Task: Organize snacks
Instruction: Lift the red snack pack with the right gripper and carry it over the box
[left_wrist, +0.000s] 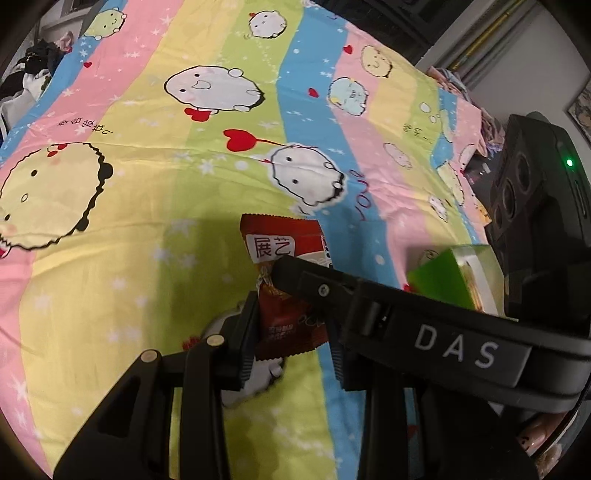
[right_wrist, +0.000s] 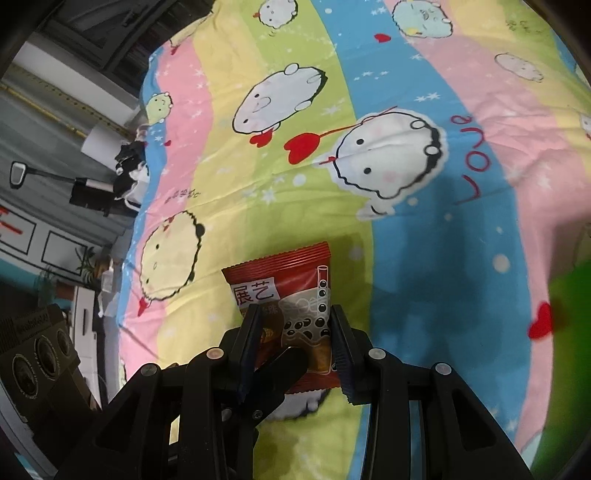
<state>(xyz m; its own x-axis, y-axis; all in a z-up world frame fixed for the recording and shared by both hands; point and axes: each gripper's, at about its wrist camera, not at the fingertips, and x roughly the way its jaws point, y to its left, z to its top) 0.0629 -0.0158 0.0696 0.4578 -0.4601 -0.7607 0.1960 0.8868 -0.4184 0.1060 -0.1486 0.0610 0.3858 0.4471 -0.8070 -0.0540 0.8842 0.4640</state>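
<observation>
While your left gripper (left_wrist: 291, 332) and right gripper (right_wrist: 295, 347) both clamp one red snack packet (right_wrist: 291, 295), a green box (left_wrist: 454, 280) sits right of them on the bedsheet (left_wrist: 147, 258).

A striped bedsheet (right_wrist: 424, 229) in pink, yellow, green and blue covers the bed, printed with round cartoon creatures, red hearts, white stars and the word "Love". Dark clothing (left_wrist: 37, 70) lies heaped at its far edge. Off the bed's side stands a white cabinet (right_wrist: 86, 325) beside a small potted plant (right_wrist: 86, 260).
</observation>
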